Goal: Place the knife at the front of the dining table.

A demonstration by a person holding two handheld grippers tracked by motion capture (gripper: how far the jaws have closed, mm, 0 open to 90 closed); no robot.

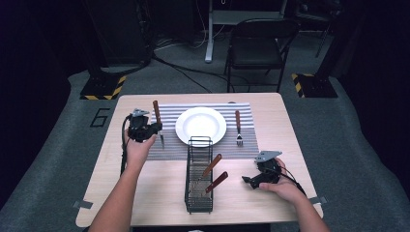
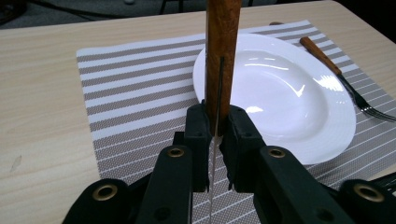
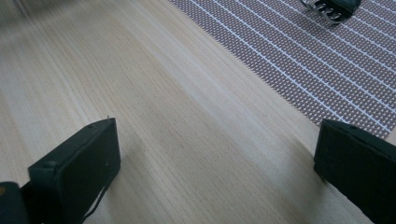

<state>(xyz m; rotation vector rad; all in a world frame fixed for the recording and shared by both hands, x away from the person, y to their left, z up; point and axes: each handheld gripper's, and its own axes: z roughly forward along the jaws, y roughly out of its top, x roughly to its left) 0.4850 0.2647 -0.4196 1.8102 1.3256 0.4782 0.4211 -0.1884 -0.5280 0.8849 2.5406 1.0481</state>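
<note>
My left gripper (image 1: 155, 127) (image 2: 217, 126) is shut on a wooden-handled knife (image 1: 156, 112) (image 2: 222, 51), gripping it where handle meets blade, above the striped placemat (image 1: 169, 113) (image 2: 135, 84) just left of the white plate (image 1: 200, 125) (image 2: 285, 88). The knife's blade points toward the person. A wooden-handled fork (image 1: 238, 126) (image 2: 336, 70) lies on the mat right of the plate; its tines (image 3: 329, 10) show in the right gripper view. My right gripper (image 1: 247, 180) (image 3: 215, 163) is open, low over bare wood at the table's front right, nothing between its fingers.
A black wire cutlery basket (image 1: 199, 176) lies at the front middle of the table with two wooden-handled utensils (image 1: 212, 174) in it. A black folding chair (image 1: 258, 43) stands beyond the far edge of the table (image 1: 145, 193). Cables cross the floor behind.
</note>
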